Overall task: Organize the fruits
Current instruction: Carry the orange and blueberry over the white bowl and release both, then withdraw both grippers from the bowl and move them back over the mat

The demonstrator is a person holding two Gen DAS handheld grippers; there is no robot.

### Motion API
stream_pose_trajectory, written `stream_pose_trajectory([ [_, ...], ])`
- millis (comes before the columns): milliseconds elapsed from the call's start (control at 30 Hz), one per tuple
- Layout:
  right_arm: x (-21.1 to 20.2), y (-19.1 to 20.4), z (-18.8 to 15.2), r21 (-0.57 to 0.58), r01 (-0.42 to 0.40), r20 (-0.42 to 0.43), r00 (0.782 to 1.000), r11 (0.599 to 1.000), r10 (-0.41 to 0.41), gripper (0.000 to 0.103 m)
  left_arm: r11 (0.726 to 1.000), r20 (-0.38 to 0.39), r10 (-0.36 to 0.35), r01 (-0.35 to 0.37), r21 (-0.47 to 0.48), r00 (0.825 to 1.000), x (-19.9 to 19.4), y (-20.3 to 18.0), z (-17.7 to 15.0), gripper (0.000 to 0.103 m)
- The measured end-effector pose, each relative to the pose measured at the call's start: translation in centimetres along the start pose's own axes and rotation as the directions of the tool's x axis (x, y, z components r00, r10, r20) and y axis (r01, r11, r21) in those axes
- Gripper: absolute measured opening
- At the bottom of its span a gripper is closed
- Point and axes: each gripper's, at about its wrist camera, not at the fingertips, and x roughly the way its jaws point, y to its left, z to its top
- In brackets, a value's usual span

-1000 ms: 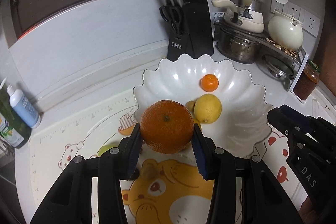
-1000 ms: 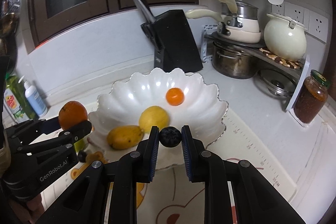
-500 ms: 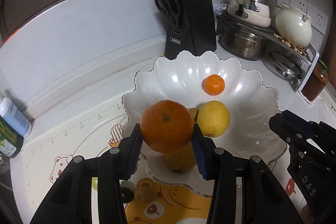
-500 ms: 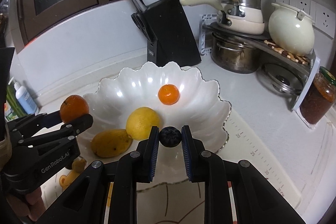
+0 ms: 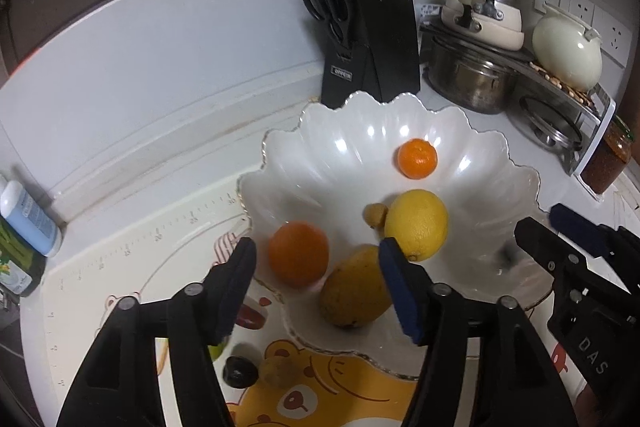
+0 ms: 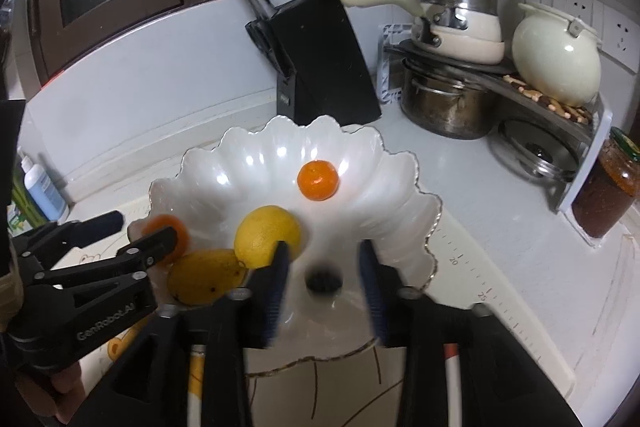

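A white scalloped bowl [image 5: 492, 179] [image 6: 400, 187] holds a small mandarin [image 5: 417, 158] [image 6: 318, 180], a lemon [image 5: 416, 223] [image 6: 267, 236], a mango [image 5: 354, 287] [image 6: 204, 275] and a small brownish fruit [image 5: 375, 215]. My left gripper [image 5: 316, 275] is open above the bowl's near left side; the big orange [image 5: 298, 253] [image 6: 168, 229] lies free in the bowl between its fingers. My right gripper [image 6: 322, 275] is open; the dark blueberry [image 6: 323, 279] sits blurred in the bowl between its fingers, and shows blurred in the left wrist view [image 5: 507, 254].
On the cartoon bear mat [image 5: 120, 259] in front of the bowl lie a dark fruit [image 5: 239, 371] and a brownish fruit [image 5: 278, 373]. A black knife block [image 5: 372, 39] stands behind the bowl. Pots, a kettle and a jar [image 6: 606, 187] stand at right, bottles [image 5: 28, 223] at left.
Both grippers moved forward over the bowl and opened. The left one let go of the big orange and the right one let go of the blueberry; both fruits now lie in the bowl.
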Motion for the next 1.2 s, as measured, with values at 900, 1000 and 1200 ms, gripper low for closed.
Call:
stream_pose_trajectory([
  [900,-6.1,7.8,-0.6,-0.048,-0.005,0.104,0.994,0.999,0.01,0.081,0.982,0.077,0.175,-0.168,-0.085,0.982,-8.4,8.6,-4.0,0.096],
  [1000,-6.3,8.9,-1.1,-0.056,-0.022,0.101,0.995,0.998,0.027,0.081,0.98,0.08,0.184,-0.176,-0.096,0.98,-9.1,9.5,-4.7,0.096],
  [1200,-6.4,10.8,-2.3,-0.076,-0.054,0.086,0.994,0.996,0.06,0.081,0.975,0.078,0.203,-0.194,-0.109,0.976,-10.1,11.3,-6.4,0.096],
])
